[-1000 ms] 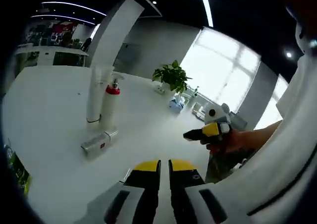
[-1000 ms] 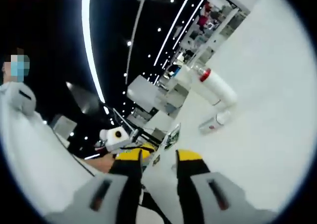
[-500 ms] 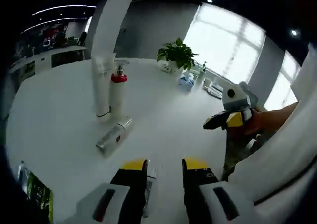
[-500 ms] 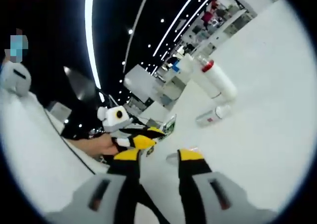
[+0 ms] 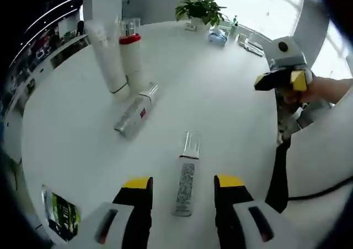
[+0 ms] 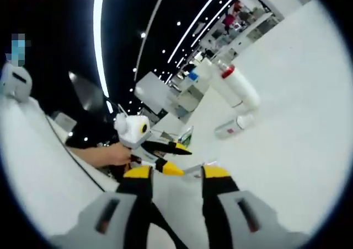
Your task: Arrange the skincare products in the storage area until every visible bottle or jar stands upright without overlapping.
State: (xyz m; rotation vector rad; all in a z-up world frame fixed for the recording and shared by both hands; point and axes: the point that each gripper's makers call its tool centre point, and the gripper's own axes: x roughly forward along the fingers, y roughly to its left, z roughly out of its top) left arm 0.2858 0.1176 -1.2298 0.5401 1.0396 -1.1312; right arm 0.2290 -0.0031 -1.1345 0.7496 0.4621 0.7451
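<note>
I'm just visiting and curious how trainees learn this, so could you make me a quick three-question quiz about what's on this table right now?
1. True or false: the red-capped bottle stands upright.
2. What lies on the table between the left gripper fingers? A) a plant B) a clear-capped tube C) a jar
3. How many products lie flat in the left gripper view?

Key:
1. True; it stands beside the tall white tube.
2. B, the clear-capped tube, untouched by the open fingers.
3. Two: that tube and the silver bottle.

Table (image 5: 220, 111) smooth matt white; lying bottle (image 5: 134, 112) silvery (metallic-looking); tube cap (image 5: 191, 144) clear plastic.
</note>
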